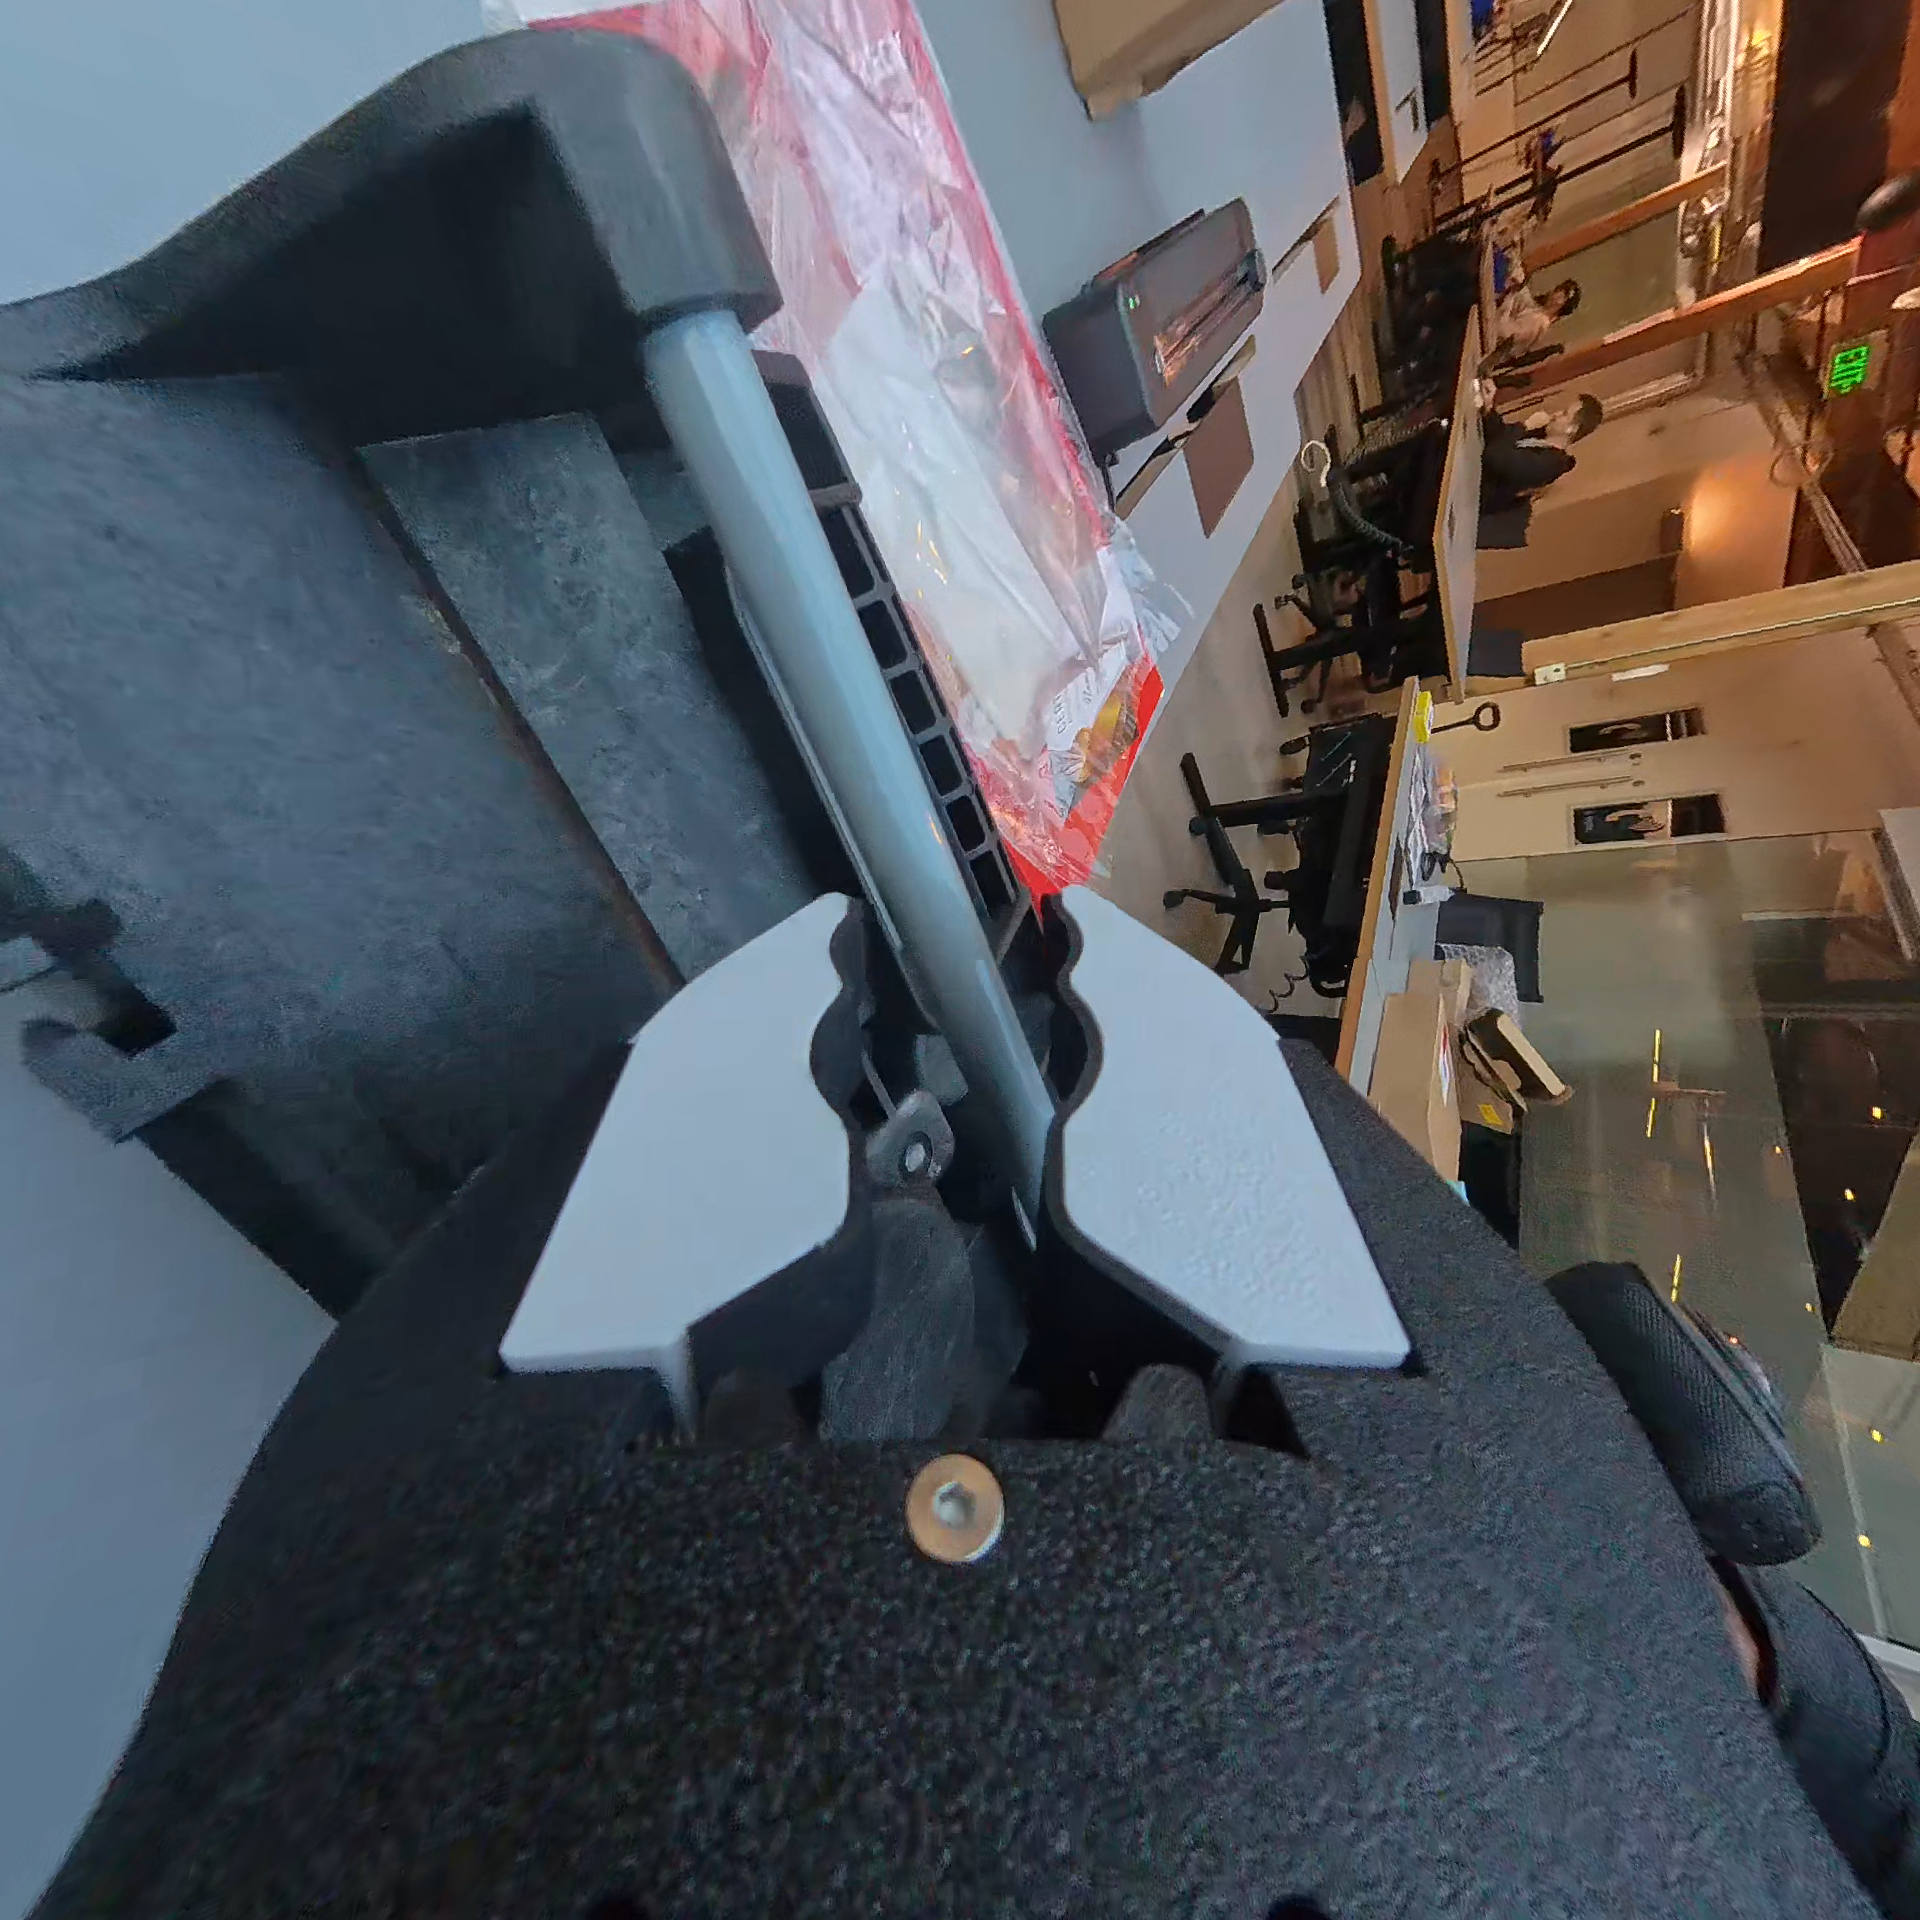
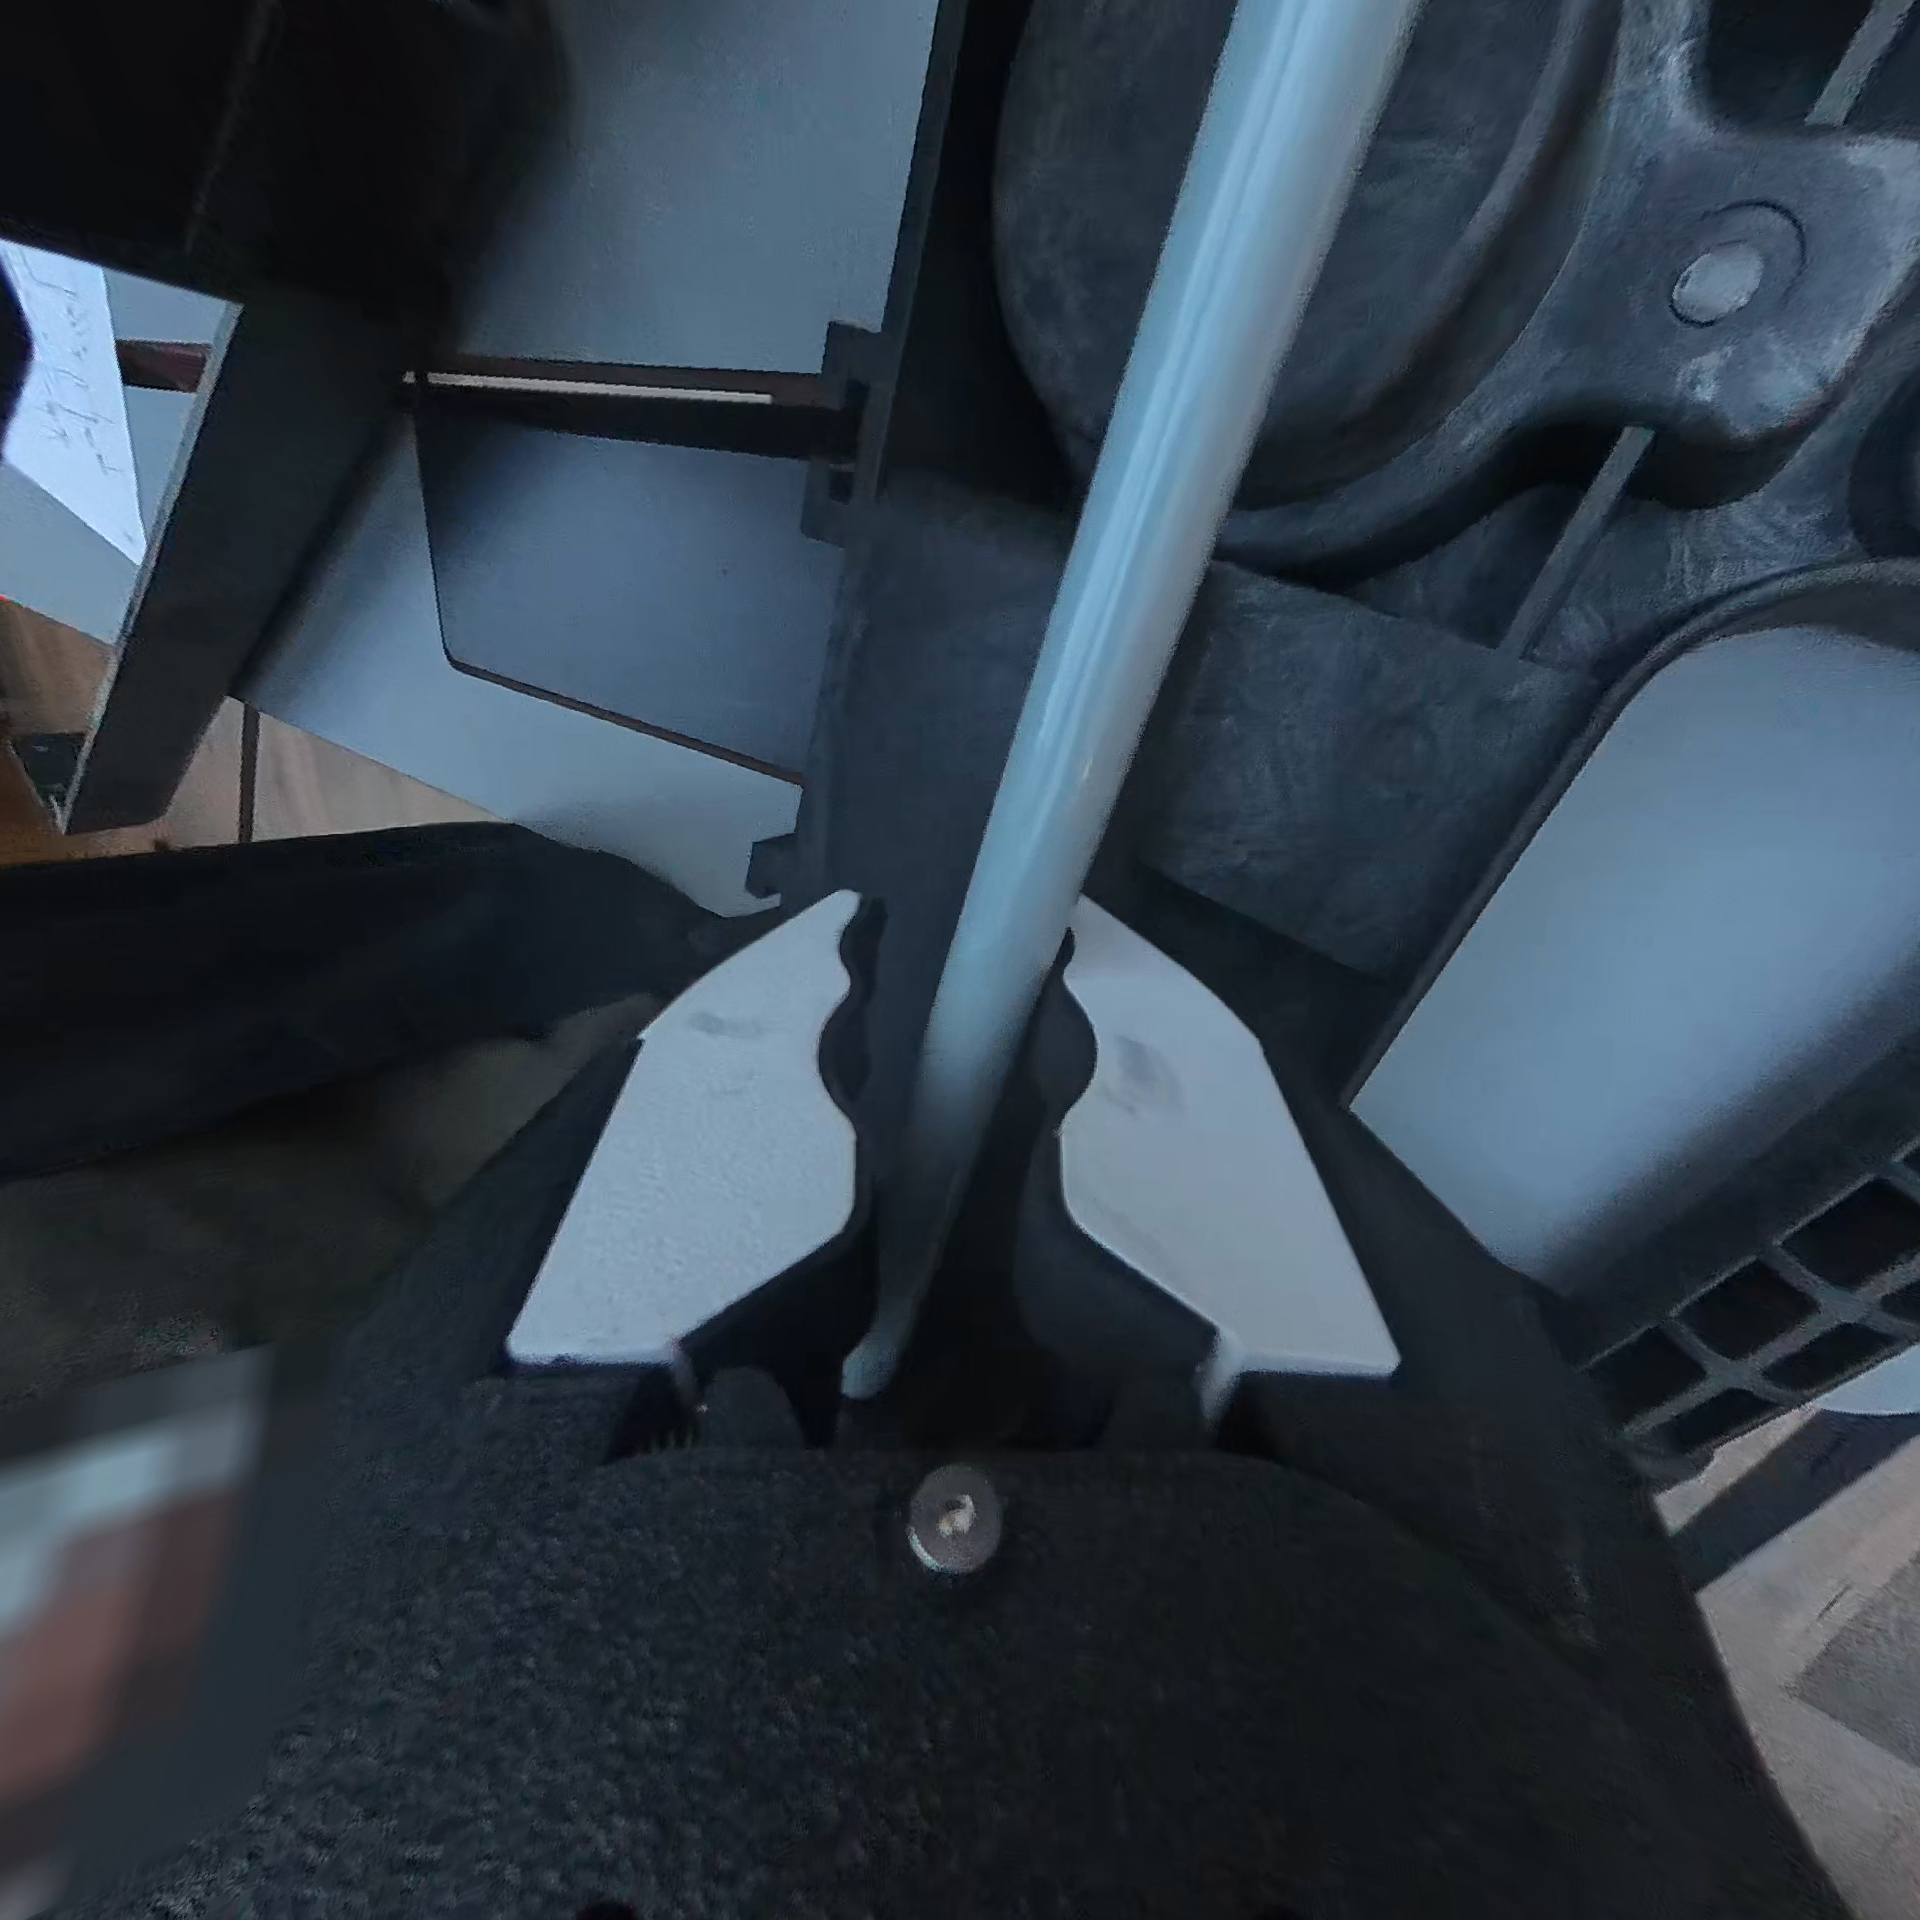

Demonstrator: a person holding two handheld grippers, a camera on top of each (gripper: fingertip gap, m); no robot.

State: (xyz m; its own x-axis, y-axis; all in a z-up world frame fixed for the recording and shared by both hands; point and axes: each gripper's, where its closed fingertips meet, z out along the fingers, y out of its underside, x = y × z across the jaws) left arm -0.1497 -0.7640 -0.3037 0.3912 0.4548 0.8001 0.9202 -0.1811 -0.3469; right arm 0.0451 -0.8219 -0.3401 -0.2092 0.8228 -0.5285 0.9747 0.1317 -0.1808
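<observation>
We have the left tongs (image 1: 951, 1039) and the right tongs (image 2: 961, 1039) each clamped on the grey rod (image 1: 831, 665) of a black plastic frame (image 1: 447, 343); the smooth rod could slide through either grip.

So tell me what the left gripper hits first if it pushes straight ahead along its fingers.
The left gripper already has the grey bar between its fingers. Straight on, it would likely slide along the bar toward the black end cap; depth is unclear.
</observation>
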